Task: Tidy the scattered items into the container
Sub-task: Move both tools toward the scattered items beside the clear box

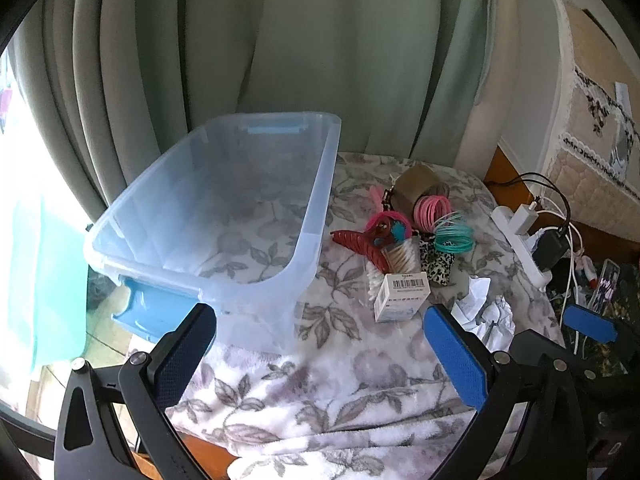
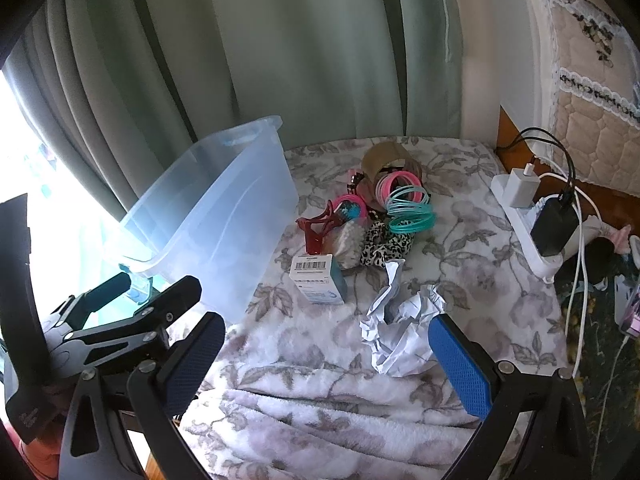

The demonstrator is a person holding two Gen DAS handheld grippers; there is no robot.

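With both grippers open and empty, the right gripper [image 2: 326,364] should close gently on the crumpled paper [image 2: 400,328], then lift it over the clear plastic bin [image 2: 224,216].

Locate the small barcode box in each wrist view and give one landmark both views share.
Left wrist: the barcode box sits right of centre, just past the right fingertip.
Right wrist: the barcode box sits at centre, left of the crumpled paper.
Shared landmark: the clear container, left of the box.
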